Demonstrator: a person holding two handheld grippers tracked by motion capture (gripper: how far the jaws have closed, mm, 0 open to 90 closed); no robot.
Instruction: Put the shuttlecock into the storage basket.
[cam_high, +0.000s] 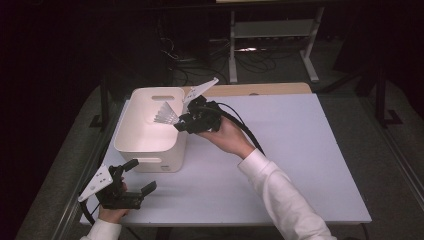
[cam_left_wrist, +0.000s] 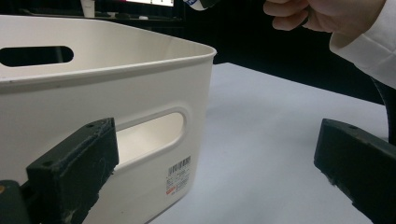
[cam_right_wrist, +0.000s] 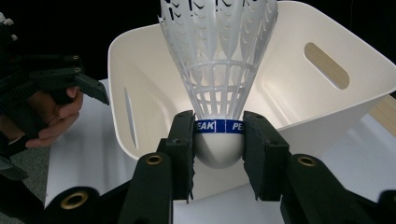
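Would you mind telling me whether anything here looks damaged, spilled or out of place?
Nothing stands out. The shuttlecock looks intact, gripped by its cork in the right gripper over the white bin, which sits upright on the table. The left gripper is open beside it.

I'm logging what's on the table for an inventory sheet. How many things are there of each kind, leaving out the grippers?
Shuttlecock: 1, white, clamped in the right gripper
Bin: 1, cream plastic, with handle slots
Total: 2
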